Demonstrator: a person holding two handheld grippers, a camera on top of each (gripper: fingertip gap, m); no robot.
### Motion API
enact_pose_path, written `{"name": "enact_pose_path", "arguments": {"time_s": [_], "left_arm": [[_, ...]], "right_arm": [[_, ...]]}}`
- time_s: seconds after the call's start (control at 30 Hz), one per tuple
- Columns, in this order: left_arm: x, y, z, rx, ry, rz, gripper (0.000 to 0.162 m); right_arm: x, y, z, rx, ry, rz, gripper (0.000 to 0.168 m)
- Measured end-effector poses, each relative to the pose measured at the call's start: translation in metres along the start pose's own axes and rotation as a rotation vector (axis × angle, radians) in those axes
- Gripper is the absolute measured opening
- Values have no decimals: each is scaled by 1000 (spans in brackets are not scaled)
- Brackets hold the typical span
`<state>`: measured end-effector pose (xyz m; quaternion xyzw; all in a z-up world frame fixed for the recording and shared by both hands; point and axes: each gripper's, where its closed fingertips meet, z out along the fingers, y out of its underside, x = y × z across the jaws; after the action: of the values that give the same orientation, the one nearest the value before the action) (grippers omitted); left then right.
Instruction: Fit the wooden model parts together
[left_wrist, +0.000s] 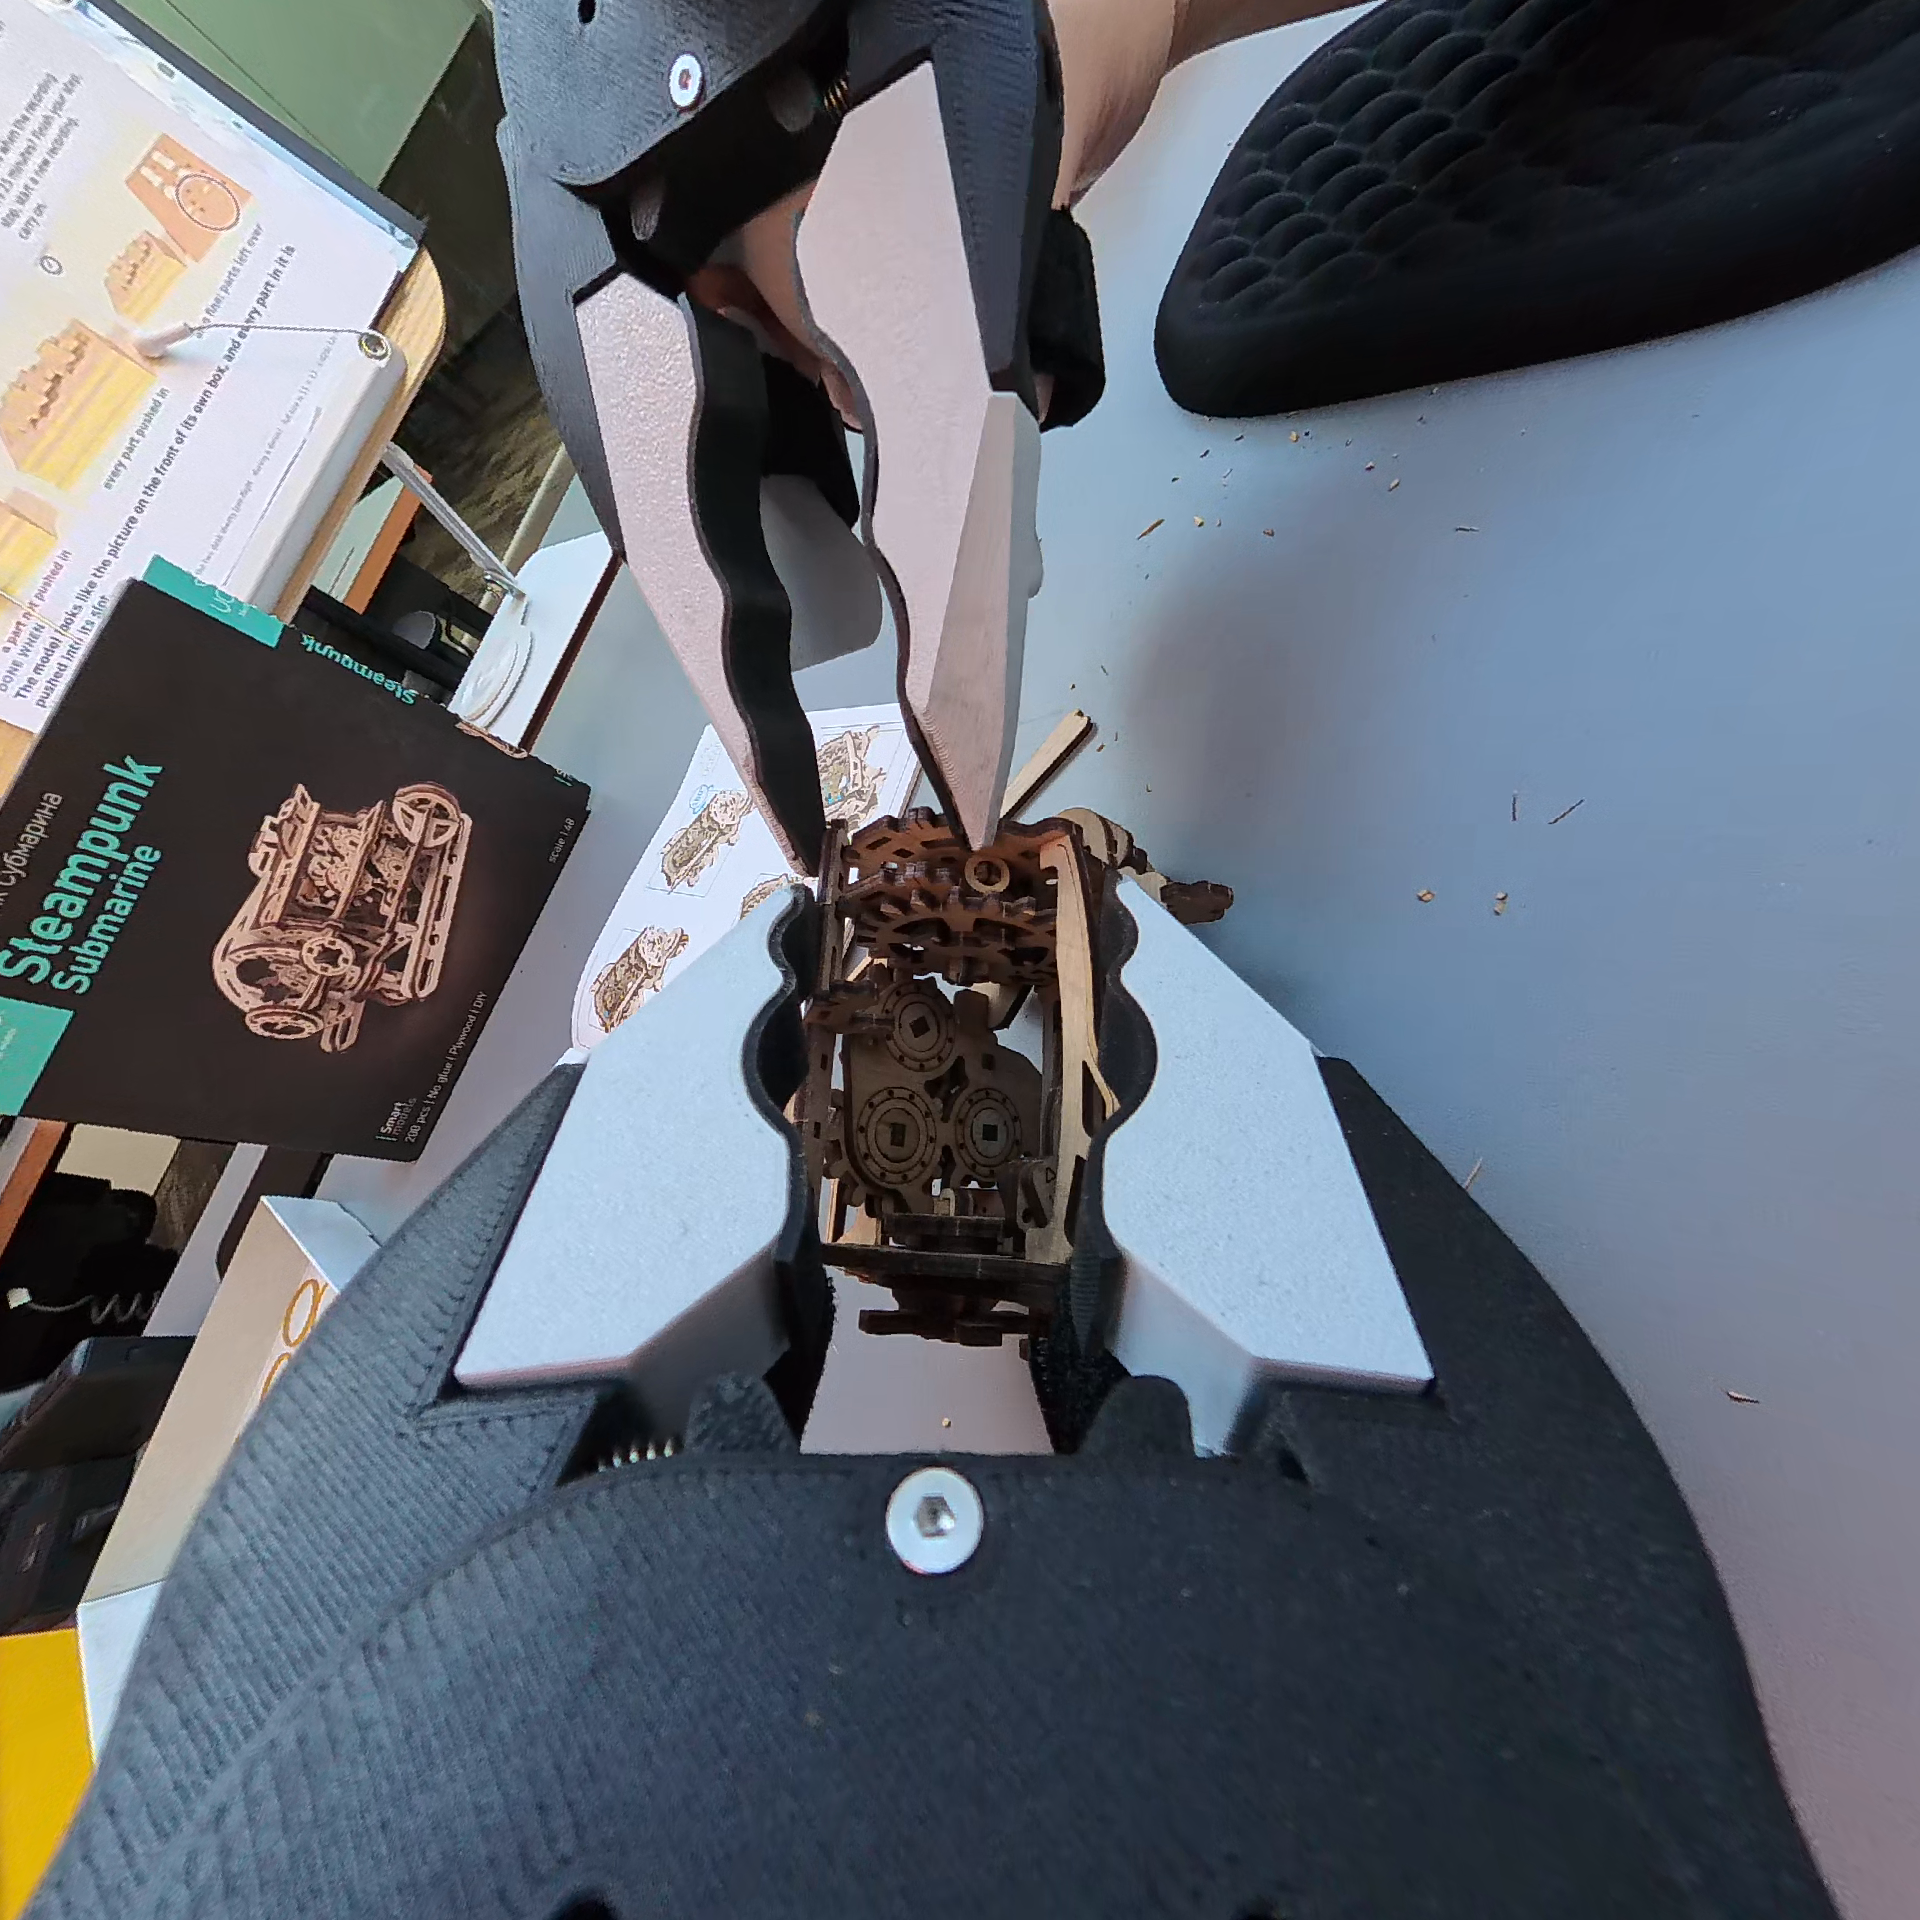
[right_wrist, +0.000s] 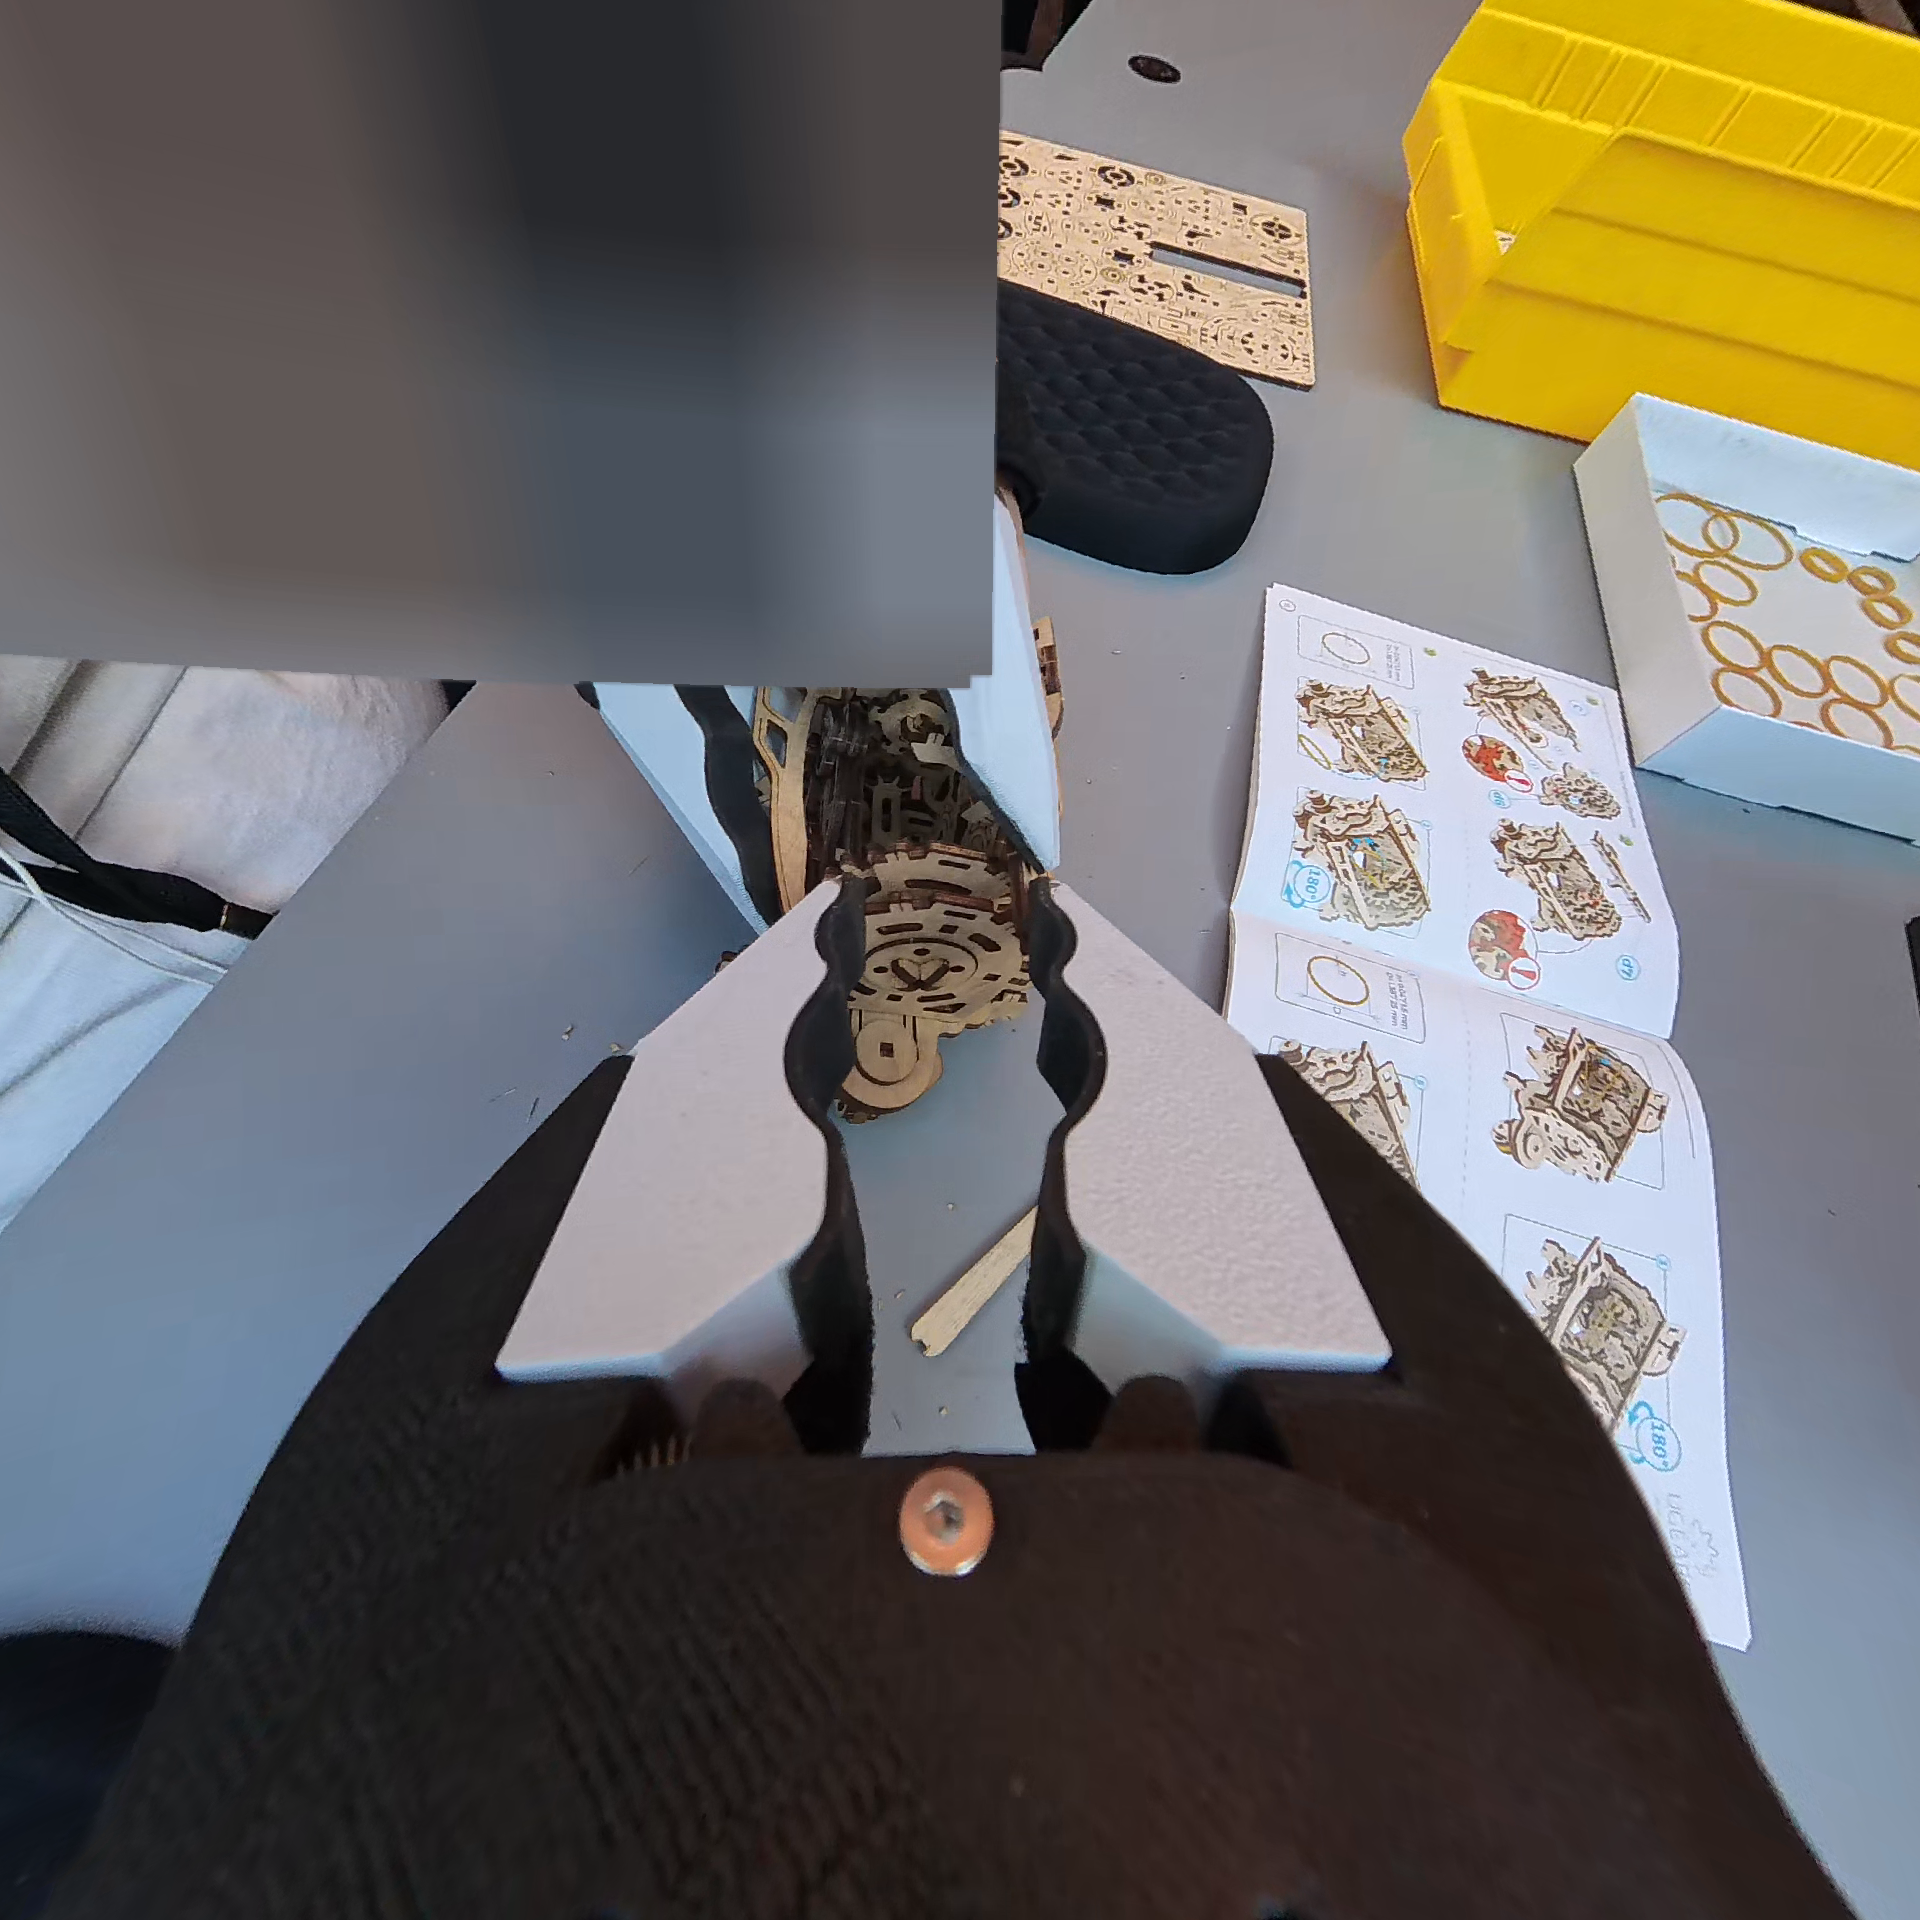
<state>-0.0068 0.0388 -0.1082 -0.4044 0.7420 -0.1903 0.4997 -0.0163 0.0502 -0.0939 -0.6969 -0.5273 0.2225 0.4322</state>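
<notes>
The wooden model (left_wrist: 935, 1081), a brown laser-cut gear assembly, sits clamped between the pads of my left gripper (left_wrist: 961, 914) just above the grey table. My right gripper (left_wrist: 899, 844) comes in from the far side and its tips pinch the gear section at the model's far end. In the right wrist view my right gripper (right_wrist: 940, 899) is closed on a round toothed part (right_wrist: 925, 961) at the near end of the model. One finger (right_wrist: 665, 758) of the left gripper shows behind it, gripping the body. The rest of the left gripper is hidden by a blurred patch.
A loose wooden stick (right_wrist: 977, 1288) lies on the table under my right gripper. An open instruction booklet (right_wrist: 1455, 935), a white box of rubber bands (right_wrist: 1787, 623), yellow bins (right_wrist: 1662, 208), a wooden parts sheet (right_wrist: 1153, 249) and a black pad (right_wrist: 1132, 457) lie nearby. The black kit box (left_wrist: 281, 883) stands left. Left and right tips are no more than a few centimetres apart.
</notes>
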Motion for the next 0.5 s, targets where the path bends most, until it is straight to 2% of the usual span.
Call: {"name": "enact_pose_path", "arguments": {"time_s": [0.5], "left_arm": [[-3, 2, -3, 15, -35, -38, 57]], "right_arm": [[1, -1, 2, 9, 9, 9, 32]]}}
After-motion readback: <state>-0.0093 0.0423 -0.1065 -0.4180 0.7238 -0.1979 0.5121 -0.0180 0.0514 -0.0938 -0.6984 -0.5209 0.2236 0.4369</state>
